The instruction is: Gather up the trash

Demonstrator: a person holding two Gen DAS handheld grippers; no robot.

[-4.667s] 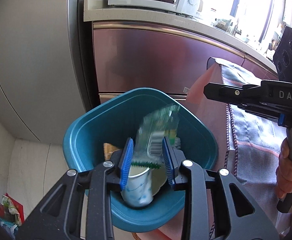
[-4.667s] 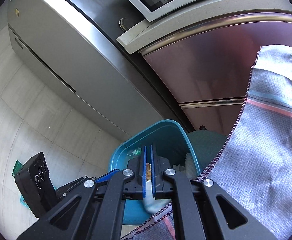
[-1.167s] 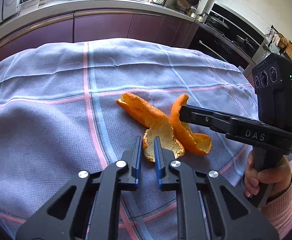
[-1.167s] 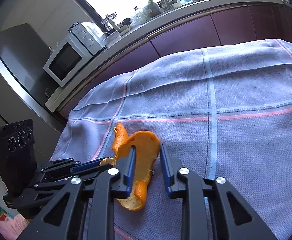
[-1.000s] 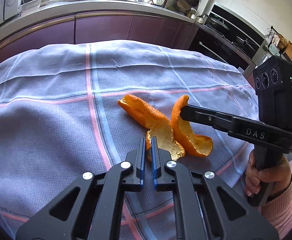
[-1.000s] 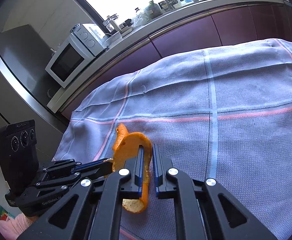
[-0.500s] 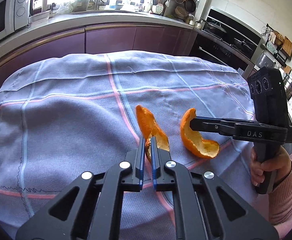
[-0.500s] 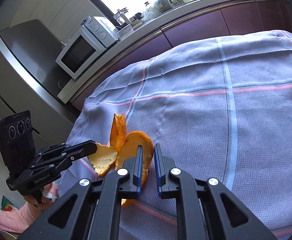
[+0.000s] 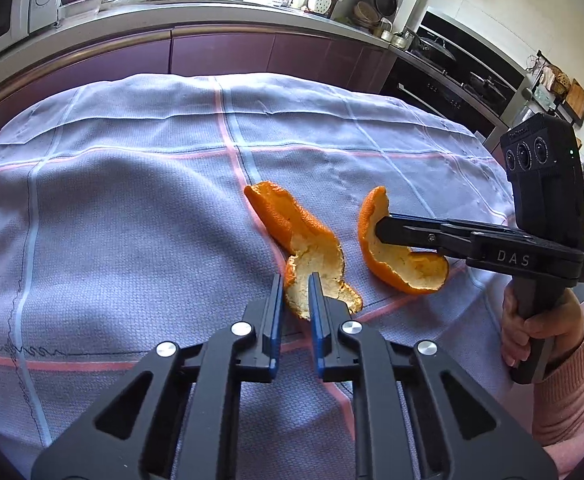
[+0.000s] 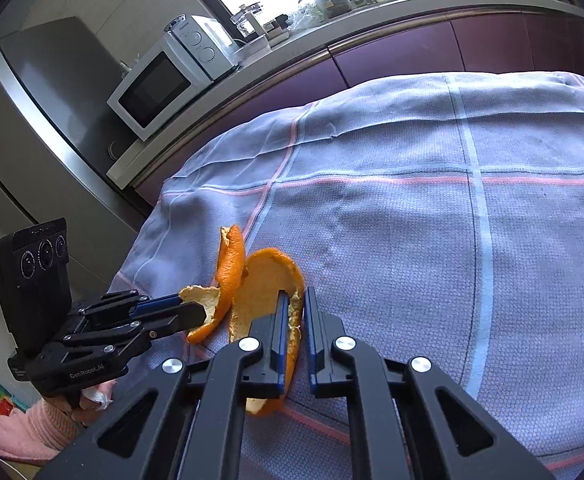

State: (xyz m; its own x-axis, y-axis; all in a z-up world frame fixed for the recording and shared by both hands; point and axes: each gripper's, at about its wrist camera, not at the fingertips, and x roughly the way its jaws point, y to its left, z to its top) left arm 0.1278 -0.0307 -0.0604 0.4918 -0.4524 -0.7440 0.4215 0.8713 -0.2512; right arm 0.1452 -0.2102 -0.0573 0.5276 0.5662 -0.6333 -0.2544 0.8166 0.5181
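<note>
Mid-pickup, nothing binned in these views: no bin visible, so drop-off is all still to do. Count: two orange peels, two grippers, one checked cloth (image 9: 112, 208), one microwave (image 10: 160, 84) upper left of the right view. My left gripper (image 9: 295, 280) sits bottom centre of its view, jaws nearly closed but easing open, long peel (image 9: 304, 240) between them with its pale end in the gap; looks pinched still, grip loosening. My right gripper (image 10: 293, 300) is clamped almost fully on the curved peel (image 10: 268, 280), rind edge between the pads. Both peels sit centre of the cloth, close together but apart. Remaining, as I judge it: lift both, carry off, release.
</note>
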